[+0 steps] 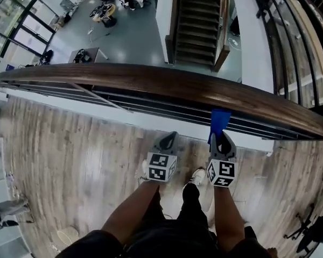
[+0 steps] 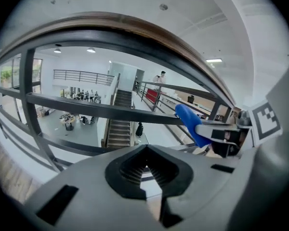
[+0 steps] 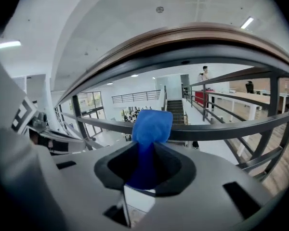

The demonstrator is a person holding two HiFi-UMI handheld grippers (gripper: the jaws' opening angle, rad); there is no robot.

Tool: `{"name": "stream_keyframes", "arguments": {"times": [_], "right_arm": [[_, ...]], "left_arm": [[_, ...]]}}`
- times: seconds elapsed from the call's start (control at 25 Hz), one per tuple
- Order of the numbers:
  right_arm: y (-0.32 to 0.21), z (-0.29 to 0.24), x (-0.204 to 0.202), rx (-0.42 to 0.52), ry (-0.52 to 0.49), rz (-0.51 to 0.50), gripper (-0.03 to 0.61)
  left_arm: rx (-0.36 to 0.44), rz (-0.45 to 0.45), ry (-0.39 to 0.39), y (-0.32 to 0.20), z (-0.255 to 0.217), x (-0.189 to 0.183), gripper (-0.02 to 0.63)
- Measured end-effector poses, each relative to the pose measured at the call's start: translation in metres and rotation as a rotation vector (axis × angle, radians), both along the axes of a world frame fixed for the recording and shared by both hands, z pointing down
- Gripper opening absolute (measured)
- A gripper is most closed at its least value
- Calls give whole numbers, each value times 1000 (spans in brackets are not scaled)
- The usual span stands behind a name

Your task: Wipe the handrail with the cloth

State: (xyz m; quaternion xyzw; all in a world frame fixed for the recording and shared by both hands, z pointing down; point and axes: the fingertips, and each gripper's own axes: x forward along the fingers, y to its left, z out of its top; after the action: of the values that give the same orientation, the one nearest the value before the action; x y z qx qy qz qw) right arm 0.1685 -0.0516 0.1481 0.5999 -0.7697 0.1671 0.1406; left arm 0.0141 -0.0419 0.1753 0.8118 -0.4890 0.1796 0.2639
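The brown wooden handrail [image 1: 151, 82] curves across the head view, and it arcs overhead in both gripper views [image 2: 135, 23] [image 3: 183, 35]. My right gripper [image 1: 222, 137] [image 3: 144, 170] is shut on a blue cloth [image 1: 220, 120] [image 3: 152, 126]. The cloth sticks up out of the jaws, level with the dark metal bars and lower than the wooden rail. My left gripper [image 1: 169, 138] [image 2: 145, 171] hangs beside it on the left, shut with nothing between its pads. The left gripper view also shows the blue cloth [image 2: 189, 123] off to the right.
Dark metal bars [image 1: 124, 102] run under the rail, with an open atrium and a staircase [image 1: 196, 20] beyond. I stand on wood flooring [image 1: 70, 160]; my shoes [image 1: 196, 176] are close to the railing. A chair base [image 1: 312, 227] sits at the right.
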Motion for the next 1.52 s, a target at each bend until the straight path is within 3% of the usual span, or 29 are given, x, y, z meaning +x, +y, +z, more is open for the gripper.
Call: {"name": "stream_keyframes", "arguments": {"times": [0.4,0.6,0.88,1.2,1.52], "right_arm": [[-25,78,-243,-95,-20,-236,106],[-57,115,-352,-145,-8,-322,107],[-126,157,-482,-175,23,-338,107],[-171,182,-558,-190,71,-311,107],[-178,193,-566,-208,90,-278,107]], "left_arm": [[-25,-233,-34,-1,46,-225,3],[-47,-311,-32,-3,73,-312,3],[-35,-339,-62,-28,97,-411,3],[-15,-362,-97,-43,108,-484,3],[-21,-374,-99,-32,116,-492,3]]}}
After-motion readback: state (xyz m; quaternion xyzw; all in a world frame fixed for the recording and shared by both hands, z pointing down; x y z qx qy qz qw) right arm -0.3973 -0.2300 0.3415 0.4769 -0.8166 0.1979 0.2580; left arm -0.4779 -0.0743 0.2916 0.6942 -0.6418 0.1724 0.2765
